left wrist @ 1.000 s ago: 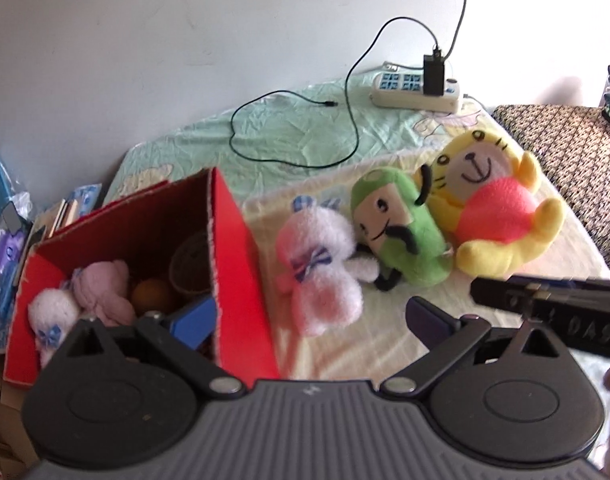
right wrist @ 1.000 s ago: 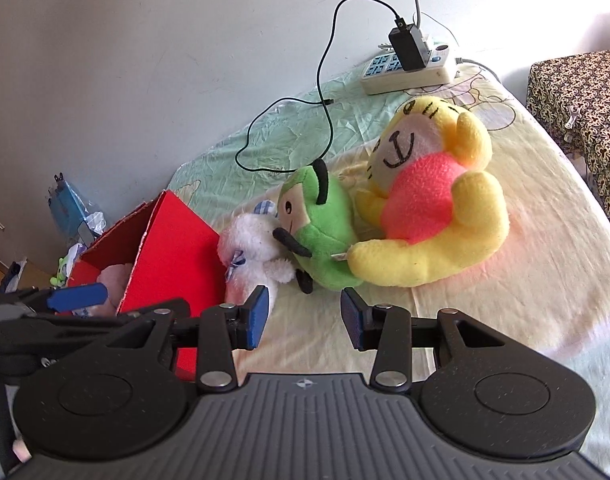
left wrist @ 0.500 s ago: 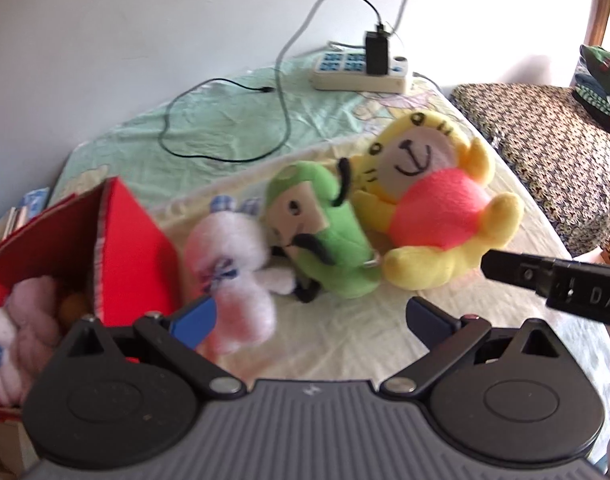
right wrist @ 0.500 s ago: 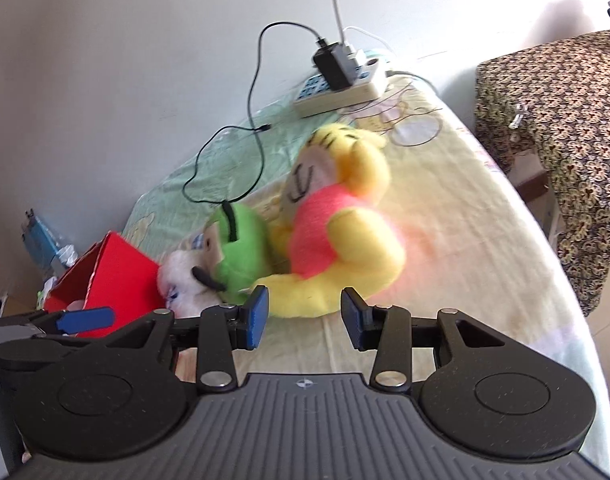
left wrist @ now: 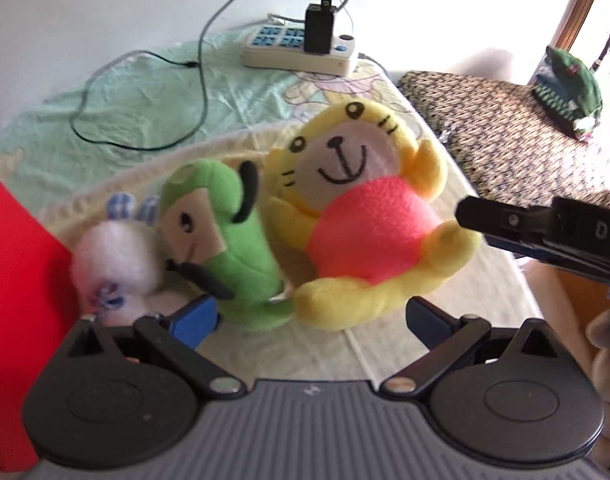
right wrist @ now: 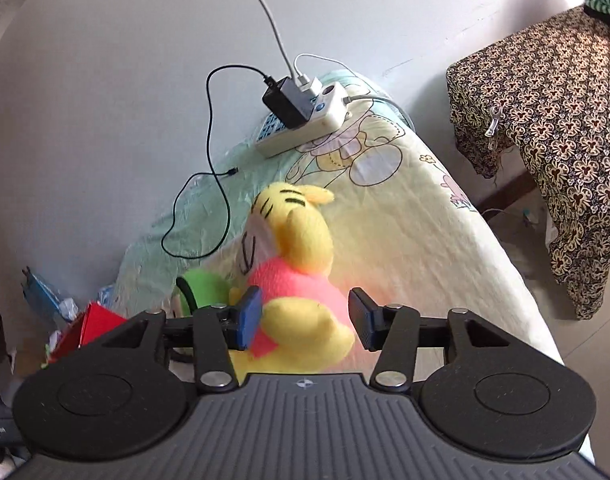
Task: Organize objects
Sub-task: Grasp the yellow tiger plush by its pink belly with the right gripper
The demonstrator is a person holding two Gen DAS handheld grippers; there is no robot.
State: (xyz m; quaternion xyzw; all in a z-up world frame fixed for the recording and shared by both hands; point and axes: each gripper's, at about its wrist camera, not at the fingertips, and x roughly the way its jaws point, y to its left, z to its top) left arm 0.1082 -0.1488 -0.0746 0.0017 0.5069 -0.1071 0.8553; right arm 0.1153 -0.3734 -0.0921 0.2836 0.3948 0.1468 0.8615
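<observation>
A yellow plush with a pink belly (left wrist: 369,216) lies face up on the bed, beside a green plush (left wrist: 221,236) and a white plush (left wrist: 113,252). The red box (left wrist: 17,280) stands at the left edge. My left gripper (left wrist: 311,318) is open, just in front of the green and yellow plushes, holding nothing. My right gripper (right wrist: 305,316) is open around the lower body of the yellow plush (right wrist: 301,240); its blue left pad (right wrist: 251,316) overlaps the plush and a gap shows at the right pad. In the left wrist view the right gripper's finger (left wrist: 545,232) reaches in from the right.
A white power strip (right wrist: 301,124) with a black charger and a looping cable (left wrist: 145,136) lies at the bed's far end by the wall. A table under patterned brown cloth (right wrist: 545,120) stands to the right across a strip of floor. The bed's right edge (right wrist: 505,280) drops off.
Both grippers swung right and closer to the yellow plush. The right gripper now has the plush between its fingers. The red box slid to the left edge of the left wrist view.
</observation>
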